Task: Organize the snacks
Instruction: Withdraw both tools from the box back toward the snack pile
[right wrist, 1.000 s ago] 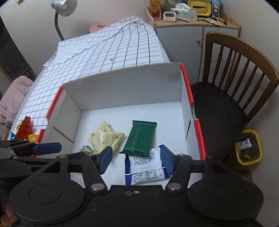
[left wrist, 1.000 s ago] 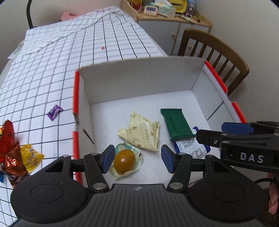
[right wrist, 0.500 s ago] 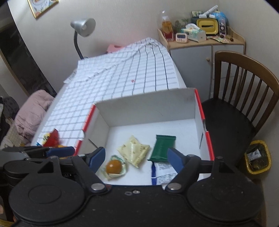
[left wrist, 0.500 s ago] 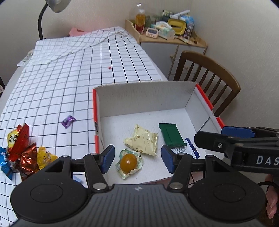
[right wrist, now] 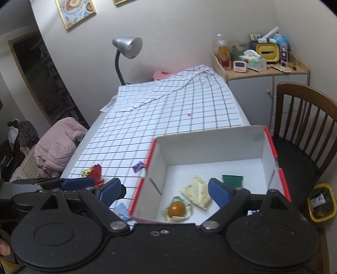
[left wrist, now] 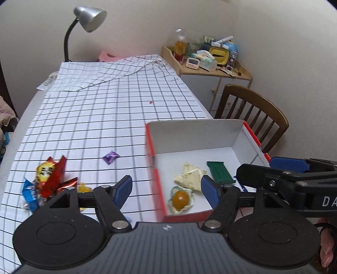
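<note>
1. The left gripper [left wrist: 166,187] fills the lower part of the left wrist view; its jaws are opening, the blue pads stand well apart and nothing is between them.
2. The right gripper [right wrist: 166,190] fills the bottom of the right wrist view; its jaws are opening too, wide and empty.
3. The white cardboard box [left wrist: 195,134] with red outer edges sits right of centre on the checked tablecloth [left wrist: 101,118].
4. Inside the box, low in the frame, lie an orange jelly cup [left wrist: 180,199], a cream packet [left wrist: 190,179] just above it and a green wrapper [left wrist: 219,171] to the right. The right pad of the left gripper covers part of the green wrapper.
5. A blue-and-white packet is mostly hidden behind the grippers.
6. At lower left of the left wrist view, a pile of loose snacks [left wrist: 48,179] in red, yellow and blue wrappers lies on the cloth, partly behind the left pad.
7. A purple candy [left wrist: 111,157] lies alone between the pile and the box.
8. Behind: a silver desk lamp [left wrist: 88,15] at upper left, a cluttered corner cabinet [left wrist: 219,63] at upper right, a wooden chair [left wrist: 259,113] beside the box.
9. In the right wrist view, a pink jacket [right wrist: 59,143] sits at mid left and a yellow bin [right wrist: 321,203] at lower right.
</note>
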`<state>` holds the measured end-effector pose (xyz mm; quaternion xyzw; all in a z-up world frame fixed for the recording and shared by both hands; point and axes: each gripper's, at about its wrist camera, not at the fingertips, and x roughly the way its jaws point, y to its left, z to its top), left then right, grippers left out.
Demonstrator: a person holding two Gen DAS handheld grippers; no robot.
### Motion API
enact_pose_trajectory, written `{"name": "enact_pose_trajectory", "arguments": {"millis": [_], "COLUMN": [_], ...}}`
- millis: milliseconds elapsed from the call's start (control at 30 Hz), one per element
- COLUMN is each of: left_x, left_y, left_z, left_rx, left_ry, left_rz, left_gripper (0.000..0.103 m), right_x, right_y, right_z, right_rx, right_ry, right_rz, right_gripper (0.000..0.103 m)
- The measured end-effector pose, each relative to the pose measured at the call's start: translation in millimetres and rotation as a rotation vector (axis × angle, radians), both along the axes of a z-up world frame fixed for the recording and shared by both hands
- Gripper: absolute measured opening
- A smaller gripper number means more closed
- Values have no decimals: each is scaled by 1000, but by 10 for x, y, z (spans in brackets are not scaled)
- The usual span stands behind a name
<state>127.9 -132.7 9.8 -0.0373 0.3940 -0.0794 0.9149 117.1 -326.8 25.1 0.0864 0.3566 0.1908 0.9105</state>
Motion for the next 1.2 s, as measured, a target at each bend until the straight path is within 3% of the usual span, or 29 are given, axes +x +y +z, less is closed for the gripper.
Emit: {"name": "enact_pose_trajectory", "arguments": {"millis": [400,500,567,667,1200], "left_x": [-260,-277,-276,-283,-75], "left_y": [819,1046,1206,1430,2618], "left_z": [47,16,-7,-52,-549], "left_rx": [-15,-45,-74,-95,-51], "left_ry": [-41,-33,-26,-26,54], "left_rz": [15,25,36,63,289], "left_gripper": [84,86,93,99,99], "right_x": [-234,-273,-293,-317,-186], "right_y": [686,863,990,1172,1963], "right_z": [38,10,-26,-102,-825], "right_rx": [23,9,-12,-31,-140], "right_ry": [-43,-39,-31,-19,120], "right_rz": [-3,-6,-10,-10,-63], "right_gripper": [102,103,103,103,103]}}
